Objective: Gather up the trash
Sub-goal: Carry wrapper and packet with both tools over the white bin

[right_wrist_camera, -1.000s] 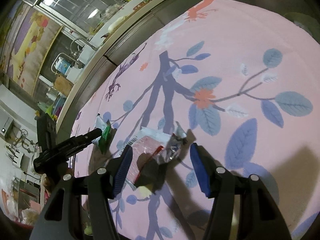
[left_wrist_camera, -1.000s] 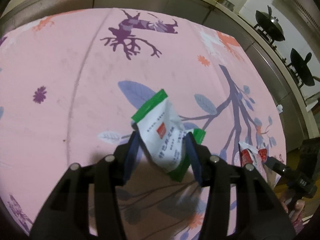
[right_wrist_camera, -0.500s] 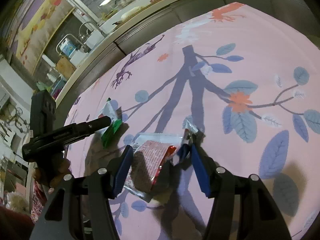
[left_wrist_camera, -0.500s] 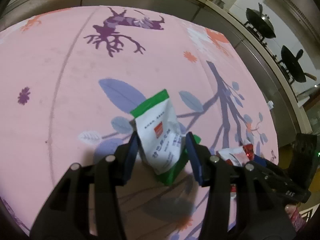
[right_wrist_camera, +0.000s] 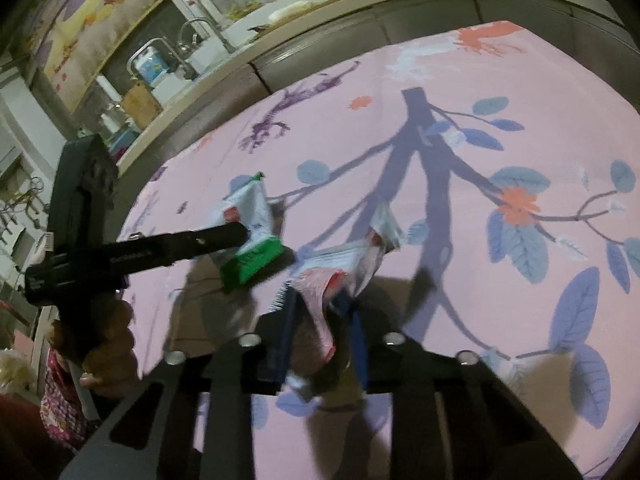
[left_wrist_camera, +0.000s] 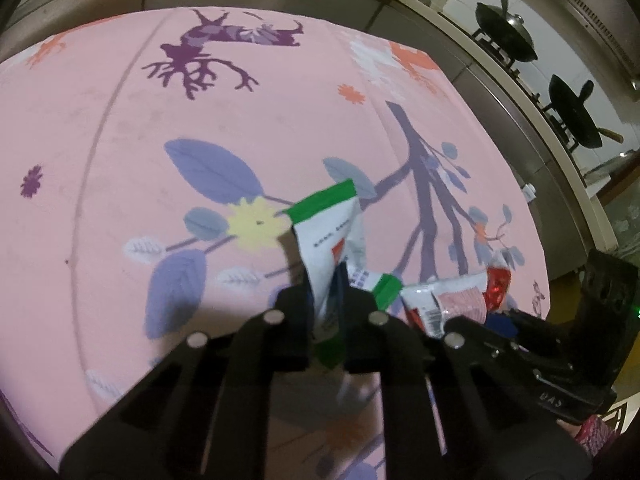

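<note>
Pink tablecloth [left_wrist_camera: 120, 128] with purple branch and blue leaf print covers the table; grey counter runs behind it. Left gripper [left_wrist_camera: 325, 280]: jaws have just been closing and now pinch the green-and-white packet [left_wrist_camera: 332, 232], blue pads pressed on its lower half, green top edge sticking up and away, crumpled. In the right wrist view the same packet [right_wrist_camera: 252, 236] shows at the tip of the left gripper [right_wrist_camera: 240, 234], green bottom edge toward the camera, just above the cloth; whether it still touches the cloth cannot be told. A hand [right_wrist_camera: 108, 344] grips that tool's handle at lower left. Right gripper [right_wrist_camera: 320, 312]: jaws have just been closing too, now squeezing the red-and-white wrapper [right_wrist_camera: 344, 264] between blue pads, its far end fanned out over the cloth. From the left wrist view the wrapper [left_wrist_camera: 456, 300] sits just beside the green packet, to its right. Two black woks [left_wrist_camera: 508, 36] on a stove at far right.
</note>
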